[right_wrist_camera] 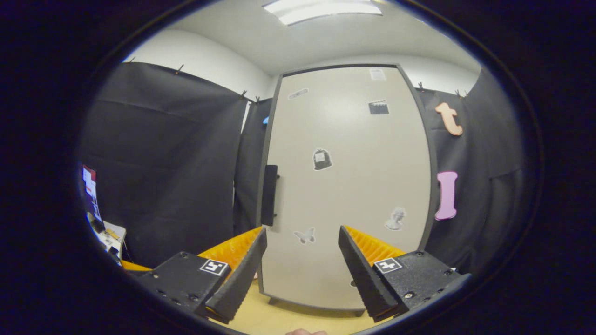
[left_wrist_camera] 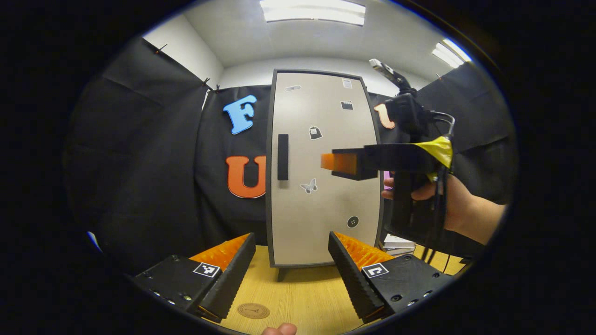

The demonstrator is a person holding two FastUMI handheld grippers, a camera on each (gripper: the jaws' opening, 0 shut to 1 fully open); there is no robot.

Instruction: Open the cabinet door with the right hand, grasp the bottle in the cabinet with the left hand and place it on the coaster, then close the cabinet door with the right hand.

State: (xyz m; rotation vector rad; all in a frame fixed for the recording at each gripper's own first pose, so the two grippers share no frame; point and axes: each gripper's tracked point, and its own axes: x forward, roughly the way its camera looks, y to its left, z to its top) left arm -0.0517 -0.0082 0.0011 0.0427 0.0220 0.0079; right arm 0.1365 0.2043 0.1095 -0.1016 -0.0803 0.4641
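While the cabinet door (left_wrist_camera: 321, 167) is shut flat in its frame, I count nothing of the task as done — opening, lifting the bottle out, setting it down and closing all lie ahead. The bottle itself I take to be inside the cabinet, hidden behind that door, so I cannot say how it stands.

Going left to right in the left gripper view: my left gripper (left_wrist_camera: 292, 274) hangs low over the desk (left_wrist_camera: 302, 293) with its fingers spread wide and nothing between them. The round coaster (left_wrist_camera: 253, 311) lies on the desk just in front of them, bare. The dark vertical handle (left_wrist_camera: 282, 157) sits near the door's left edge. Further right, the right gripper (left_wrist_camera: 339, 163) floats in front of the door's right half, held by a hand (left_wrist_camera: 454, 204), apart from the handle; its fingers look released, holding nothing.

In the right gripper view those fingers stand wide apart, aimed at the door's lower middle, with the handle (right_wrist_camera: 269, 195) up and to the left.

My judgement — the right gripper must cross leftward to the handle first. A stack of books (left_wrist_camera: 396, 244) lies beside the cabinet's right foot, out of the way; cables trailing from the right gripper could snag.
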